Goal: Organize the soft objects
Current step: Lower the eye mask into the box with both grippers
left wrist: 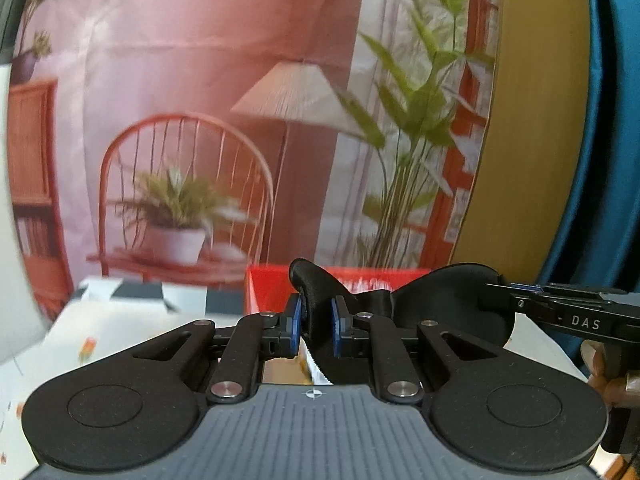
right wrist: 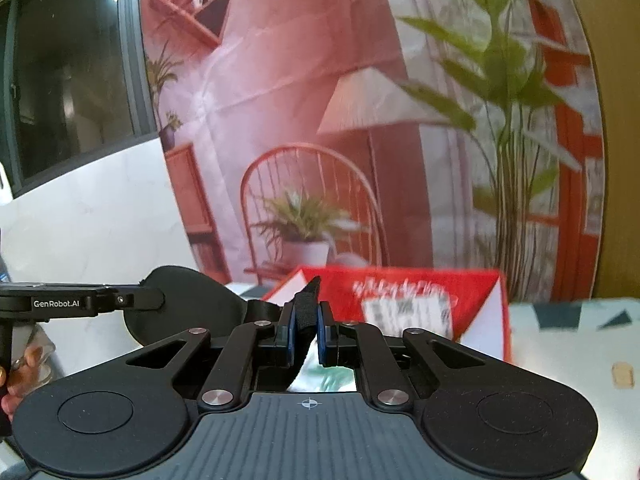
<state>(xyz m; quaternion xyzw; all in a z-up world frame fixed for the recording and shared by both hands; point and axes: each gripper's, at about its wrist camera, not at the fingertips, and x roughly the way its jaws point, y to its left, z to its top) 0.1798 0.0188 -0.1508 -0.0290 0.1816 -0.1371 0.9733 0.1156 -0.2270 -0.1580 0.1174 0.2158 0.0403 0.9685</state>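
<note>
behind everything hangs a printed backdrop (left wrist: 200, 80) of a pink room with a chair, a lamp and potted plants, and below it the counter (right wrist: 560, 320) carries a red box (right wrist: 400, 292) with blurred print on its side. you hold a black sleep mask (left wrist: 448, 300) stretched between both tools, lifted above the counter just in front of the box. your left tongs (left wrist: 316, 320) are pinching one end of it, and your right tongs (right wrist: 307, 328) are pinching the other end near its strap. the likeliest trouble is a slip: the fabric is thin and soft, each grip sits close to an edge, and pulling the two tools apart could drag an end free so the mask swings from one side. it could also snag on the box rim if you carry it too low. both tools sit roughly level, pointing toward the backdrop, side by side at nearly right angles to the mask.
</note>
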